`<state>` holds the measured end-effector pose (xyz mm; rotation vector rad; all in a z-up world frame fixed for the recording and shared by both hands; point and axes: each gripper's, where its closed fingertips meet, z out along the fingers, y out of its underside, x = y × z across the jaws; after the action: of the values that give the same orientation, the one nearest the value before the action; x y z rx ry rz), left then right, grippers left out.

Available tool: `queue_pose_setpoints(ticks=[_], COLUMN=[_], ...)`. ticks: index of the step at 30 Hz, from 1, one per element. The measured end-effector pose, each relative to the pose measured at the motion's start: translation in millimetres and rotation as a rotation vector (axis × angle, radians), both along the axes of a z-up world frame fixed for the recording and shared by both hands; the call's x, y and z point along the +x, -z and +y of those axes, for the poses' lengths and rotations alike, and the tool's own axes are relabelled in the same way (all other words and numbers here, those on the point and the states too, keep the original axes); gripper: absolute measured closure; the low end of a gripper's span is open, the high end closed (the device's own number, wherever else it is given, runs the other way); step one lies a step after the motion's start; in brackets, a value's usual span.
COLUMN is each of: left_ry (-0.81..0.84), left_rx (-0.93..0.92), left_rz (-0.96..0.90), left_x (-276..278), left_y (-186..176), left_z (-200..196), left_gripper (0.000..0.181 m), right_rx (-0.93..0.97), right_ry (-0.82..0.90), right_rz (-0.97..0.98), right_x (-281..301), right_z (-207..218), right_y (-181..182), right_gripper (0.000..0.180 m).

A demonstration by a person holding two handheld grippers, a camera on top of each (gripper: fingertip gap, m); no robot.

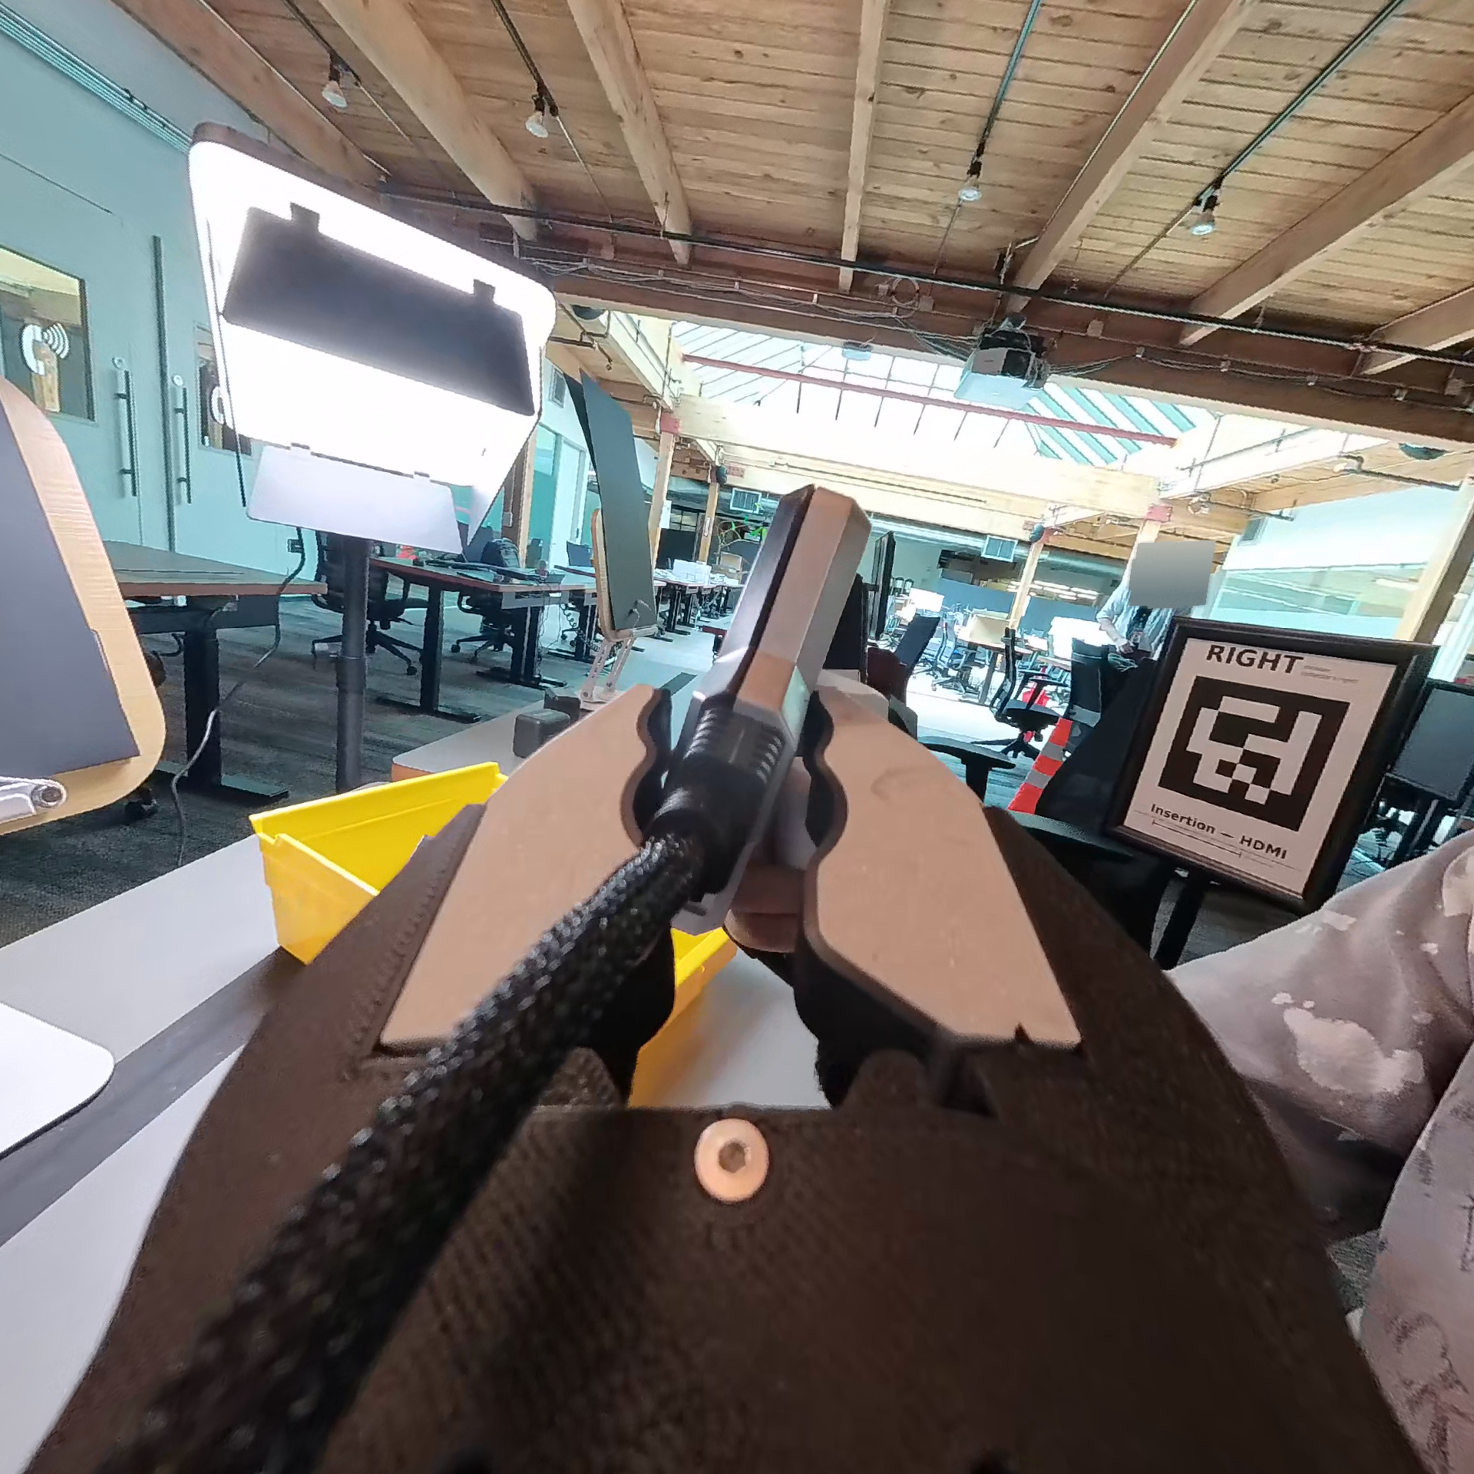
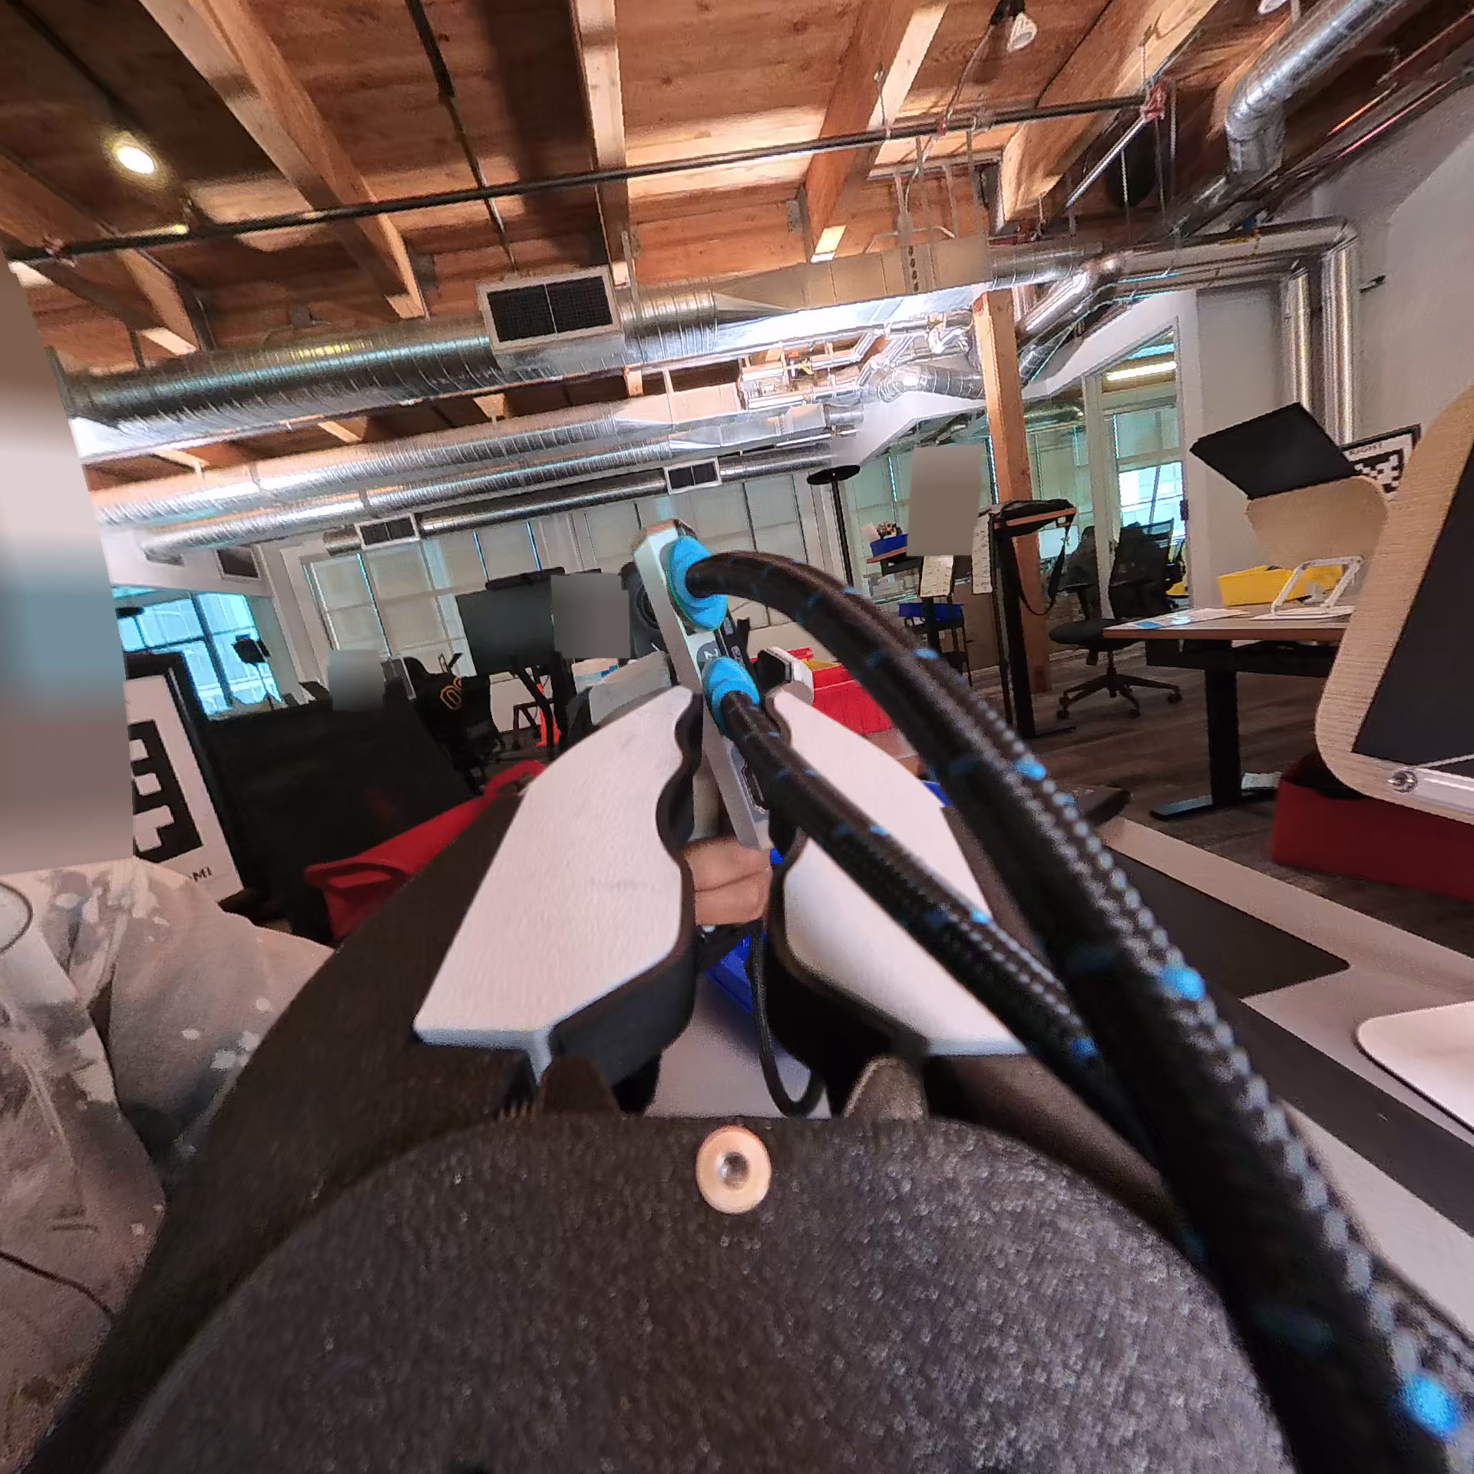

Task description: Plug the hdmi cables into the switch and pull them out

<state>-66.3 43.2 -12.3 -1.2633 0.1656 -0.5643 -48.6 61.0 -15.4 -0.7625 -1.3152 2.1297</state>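
Note:
In the left wrist view my left gripper (image 1: 734, 718) is shut on a grey metal HDMI plug (image 1: 790, 606). The plug sticks up and away past the fingertips, and its black braided cable (image 1: 510, 997) trails back toward the camera. In the right wrist view my right gripper (image 2: 730, 718) is shut on a thin silver HDMI switch (image 2: 718, 786) held on edge. Two black-and-blue braided cables sit in the switch, an upper cable (image 2: 917, 678) and a lower cable (image 2: 877, 861), each with a blue collar. A free port shows below them. A grey plug tip (image 2: 786, 670) shows just beyond the switch.
A yellow bin (image 1: 343, 845) sits on the grey table (image 1: 120, 997) under my left gripper. A framed marker sign (image 1: 1252, 758) stands to the right and a bright light panel (image 1: 375, 359) to the left. Red bins (image 2: 415, 861) and a monitor foot (image 2: 1420, 1053) flank my right gripper.

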Motion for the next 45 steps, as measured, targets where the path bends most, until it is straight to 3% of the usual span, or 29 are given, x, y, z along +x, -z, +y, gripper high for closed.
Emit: queue_pose_setpoints(ticks=[8,18,25,36,45], left_ry=[0.021,-0.029,-0.103,0.060,0.087], left_rx=[0.013,0.077,0.135,0.007,-0.038], left_rz=[-0.010,0.181,0.325,0.008,-0.025], left_x=[1,7,14,6,8], left_y=[-1,-5,-8,-4,3], left_z=[0,-9,-16,-6,0], left_gripper=[0.146,0.132,0.146,0.152,0.150], right_rx=[-0.015,-0.054,-0.169,-0.064,-0.045], right_ry=[-0.009,-0.118,-0.210,-0.037,-0.047], right_rz=[0.000,-0.042,-0.094,-0.037,-0.073], right_x=[2,9,11,4,4], right_z=[0,-15,-18,-2,-2], right_y=[0,-5,-11,-9,-4], right_gripper=[0.168,0.166,0.165,0.172,0.170])
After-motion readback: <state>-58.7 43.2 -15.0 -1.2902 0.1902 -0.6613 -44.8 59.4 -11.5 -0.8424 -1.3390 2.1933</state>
